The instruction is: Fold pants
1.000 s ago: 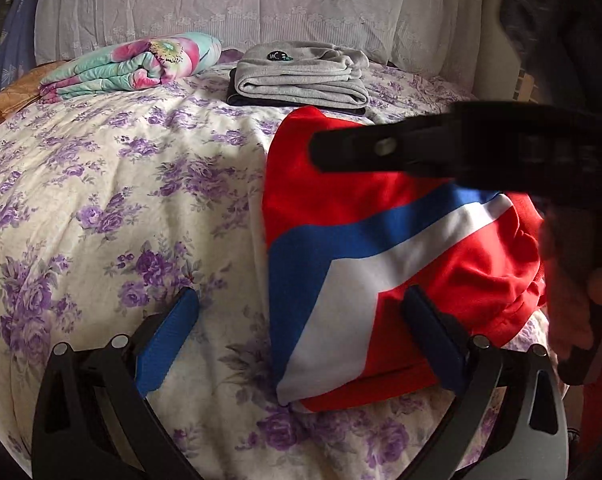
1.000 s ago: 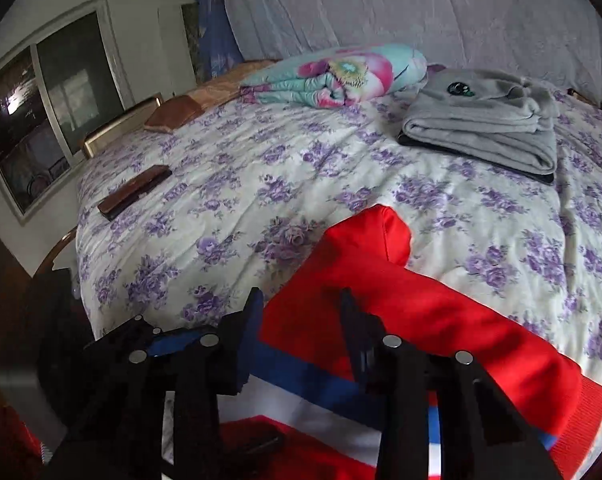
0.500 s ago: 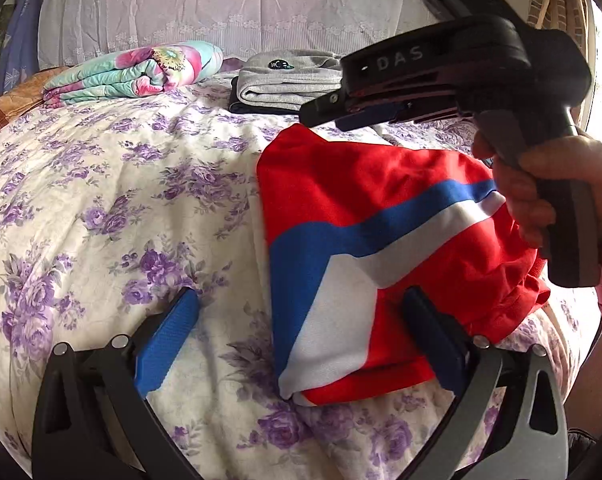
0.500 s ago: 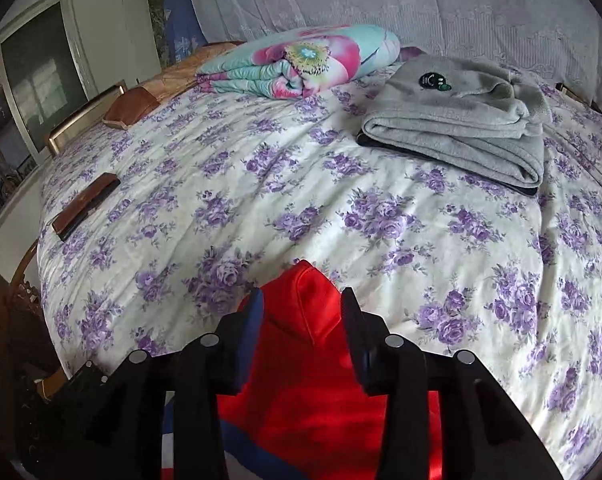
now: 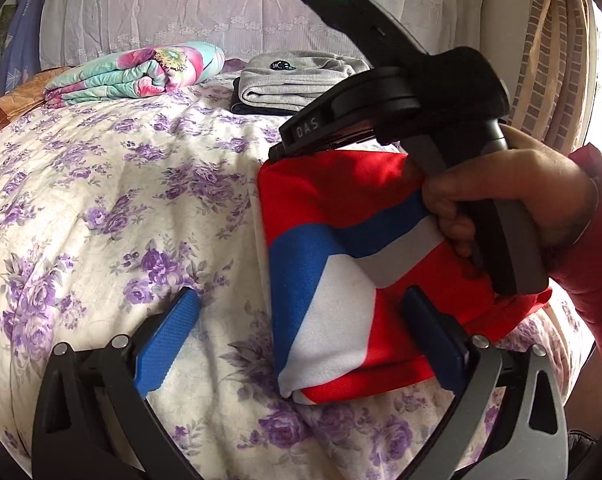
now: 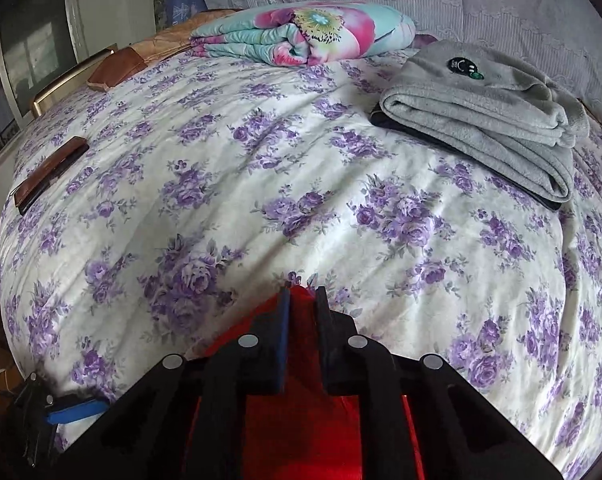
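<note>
Left wrist view, items as I read them left to right: floral bedspread (image 5: 121,184); rolled flowered quilt (image 5: 141,72) at the far side; folded grey garment (image 5: 297,80) beside it; my left hand-held gripper (image 5: 297,320), jaws wide apart, nothing clamped, its right finger over the pants. Red, blue and white pants (image 5: 341,272), folded, lie on the bed's near right part. Right hand (image 5: 513,200) holds the right hand-held gripper (image 6: 301,300) at the pants' far corner; jaws closing, red cloth between the pads, near pinched.
</note>
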`<control>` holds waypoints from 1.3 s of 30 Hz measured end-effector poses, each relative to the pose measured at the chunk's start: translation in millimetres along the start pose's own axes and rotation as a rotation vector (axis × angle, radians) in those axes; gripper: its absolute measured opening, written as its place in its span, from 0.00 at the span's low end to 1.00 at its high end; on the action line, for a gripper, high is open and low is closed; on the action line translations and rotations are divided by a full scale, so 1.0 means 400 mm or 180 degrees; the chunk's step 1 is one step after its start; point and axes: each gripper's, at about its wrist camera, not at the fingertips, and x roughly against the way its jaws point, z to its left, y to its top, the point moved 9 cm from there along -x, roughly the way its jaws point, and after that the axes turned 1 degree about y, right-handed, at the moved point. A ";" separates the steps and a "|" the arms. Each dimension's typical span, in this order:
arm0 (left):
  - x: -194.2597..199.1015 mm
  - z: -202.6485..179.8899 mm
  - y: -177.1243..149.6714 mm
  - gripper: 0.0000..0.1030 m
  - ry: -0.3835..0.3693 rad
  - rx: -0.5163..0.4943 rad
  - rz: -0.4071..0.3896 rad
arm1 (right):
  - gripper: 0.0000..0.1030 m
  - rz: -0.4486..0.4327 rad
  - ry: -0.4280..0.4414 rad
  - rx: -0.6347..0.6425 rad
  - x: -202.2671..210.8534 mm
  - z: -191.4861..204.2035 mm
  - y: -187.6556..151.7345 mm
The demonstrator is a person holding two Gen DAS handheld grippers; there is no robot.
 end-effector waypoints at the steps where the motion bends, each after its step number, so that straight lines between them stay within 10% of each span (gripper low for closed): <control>1: 0.000 0.000 0.000 0.96 -0.0003 0.0001 0.0000 | 0.12 -0.0005 0.0047 -0.0053 0.002 -0.004 0.003; 8: 0.001 0.000 -0.002 0.96 -0.0034 -0.0022 -0.0020 | 0.15 -0.0311 -0.0080 0.0110 0.156 0.013 -0.024; 14: 0.001 0.002 -0.003 0.96 -0.0010 -0.0014 -0.0015 | 0.66 -0.0070 -0.0453 0.0135 0.067 -0.049 -0.100; 21: 0.000 0.001 -0.002 0.96 -0.0030 -0.0040 -0.0009 | 0.67 -0.0838 -0.0394 -0.0180 0.296 -0.087 -0.100; 26: -0.002 0.000 -0.001 0.96 -0.0021 -0.0023 -0.0019 | 0.75 -0.0493 -0.0550 -0.0096 0.236 -0.120 -0.246; 35: -0.007 0.006 0.000 0.96 -0.0010 -0.0048 -0.0001 | 0.86 -0.1236 -0.0655 -0.0211 0.405 -0.078 -0.275; 39: -0.006 0.007 -0.001 0.96 -0.0017 -0.0042 -0.0015 | 0.95 -0.0953 -0.1020 -0.0274 0.397 -0.117 -0.400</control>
